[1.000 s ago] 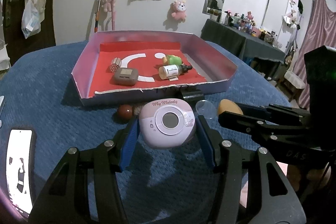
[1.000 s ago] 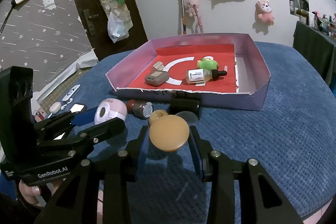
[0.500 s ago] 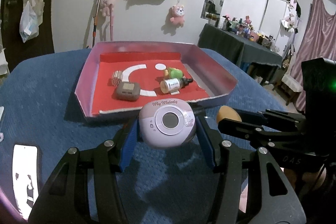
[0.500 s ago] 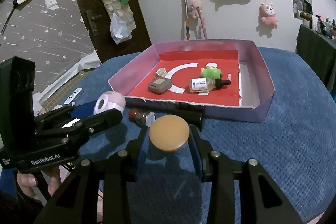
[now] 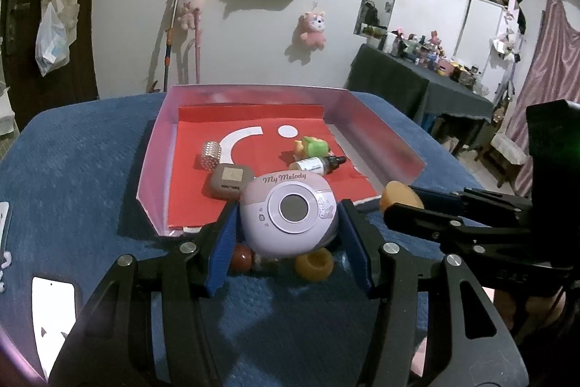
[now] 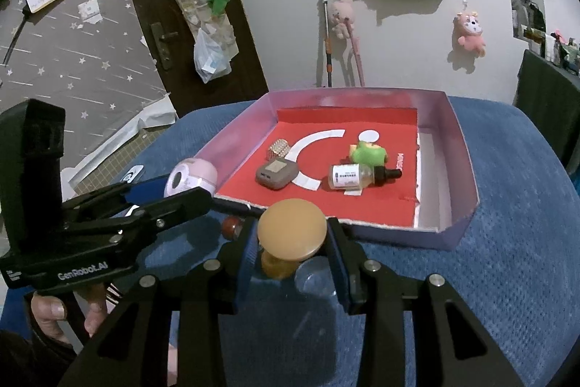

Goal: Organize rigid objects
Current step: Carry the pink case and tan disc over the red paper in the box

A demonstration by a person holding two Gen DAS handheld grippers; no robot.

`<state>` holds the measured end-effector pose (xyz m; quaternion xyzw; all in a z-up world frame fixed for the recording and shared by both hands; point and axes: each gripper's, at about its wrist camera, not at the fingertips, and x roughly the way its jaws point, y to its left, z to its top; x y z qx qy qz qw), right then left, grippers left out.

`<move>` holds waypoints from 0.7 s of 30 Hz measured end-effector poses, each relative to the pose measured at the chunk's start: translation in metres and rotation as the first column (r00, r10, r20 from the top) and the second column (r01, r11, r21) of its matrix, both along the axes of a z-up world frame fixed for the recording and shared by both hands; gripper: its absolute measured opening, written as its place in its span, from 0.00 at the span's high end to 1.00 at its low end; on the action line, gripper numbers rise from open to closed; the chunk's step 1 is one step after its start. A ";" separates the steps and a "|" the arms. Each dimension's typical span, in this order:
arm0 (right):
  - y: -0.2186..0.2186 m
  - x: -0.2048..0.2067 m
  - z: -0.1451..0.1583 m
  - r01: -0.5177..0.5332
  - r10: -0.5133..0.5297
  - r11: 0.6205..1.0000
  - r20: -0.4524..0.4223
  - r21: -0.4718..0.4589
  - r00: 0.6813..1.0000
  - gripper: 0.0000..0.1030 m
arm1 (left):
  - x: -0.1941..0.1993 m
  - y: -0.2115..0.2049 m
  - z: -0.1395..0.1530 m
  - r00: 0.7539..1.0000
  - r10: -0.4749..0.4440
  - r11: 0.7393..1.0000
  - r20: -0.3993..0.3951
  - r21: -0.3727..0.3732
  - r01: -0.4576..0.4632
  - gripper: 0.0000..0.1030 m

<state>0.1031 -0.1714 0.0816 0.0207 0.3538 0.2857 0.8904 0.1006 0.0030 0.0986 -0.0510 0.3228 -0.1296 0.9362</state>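
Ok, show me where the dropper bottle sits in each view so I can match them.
Left wrist: the dropper bottle lies on its side on the red liner, just above the lilac gadget, cap pointing right.
Right wrist: the dropper bottle lies right of centre in the tray, cap pointing right.
Shared landmark: the green toy right behind the bottle.

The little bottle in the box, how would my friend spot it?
Find the pink box with the red floor on the blue table. The little bottle lies on its side beside a green toy. Only it has clear glass, a white label and a black cap.
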 end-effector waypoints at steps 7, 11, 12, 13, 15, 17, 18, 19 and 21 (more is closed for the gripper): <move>-0.001 0.020 0.002 -0.009 0.009 1.000 -0.014 -0.005 1.000 0.61 | 0.020 0.004 -0.002 0.999 0.003 1.000 -0.033 -0.011 -0.003 0.49; -0.002 0.035 0.002 -0.001 0.001 1.000 -0.030 -0.012 1.000 0.61 | 0.029 0.004 -0.003 0.999 0.007 1.000 -0.048 0.002 -0.007 0.49; -0.002 0.038 0.001 0.001 -0.001 1.000 -0.033 -0.017 0.999 0.61 | 0.034 0.004 -0.004 0.998 0.008 1.000 -0.055 0.008 -0.007 0.49; -0.002 0.043 0.001 0.004 -0.005 1.000 -0.038 -0.025 0.999 0.61 | 0.037 0.004 -0.005 0.998 0.008 1.000 -0.060 0.011 -0.007 0.49; -0.001 0.050 -0.001 0.006 -0.008 0.999 -0.049 -0.035 0.999 0.61 | 0.045 0.003 -0.007 0.997 0.007 1.000 -0.075 0.016 -0.006 0.49; 0.000 0.060 -0.005 0.008 -0.010 0.999 -0.070 -0.038 0.997 0.61 | 0.052 0.003 -0.011 0.996 0.007 1.000 -0.089 0.019 -0.006 0.49; 0.001 0.065 -0.007 0.008 -0.012 0.999 -0.084 -0.040 0.996 0.61 | 0.055 0.003 -0.014 0.995 0.009 1.000 -0.095 0.023 -0.006 0.49; 0.001 0.068 -0.009 0.009 -0.013 0.999 -0.090 -0.042 0.996 0.61 | 0.059 0.002 -0.016 0.995 0.009 1.000 -0.102 0.028 -0.006 0.49; 0.002 0.074 -0.012 0.009 -0.014 0.998 -0.099 -0.055 0.995 0.61 | 0.067 0.001 -0.022 0.992 0.007 0.999 -0.124 0.035 -0.003 0.49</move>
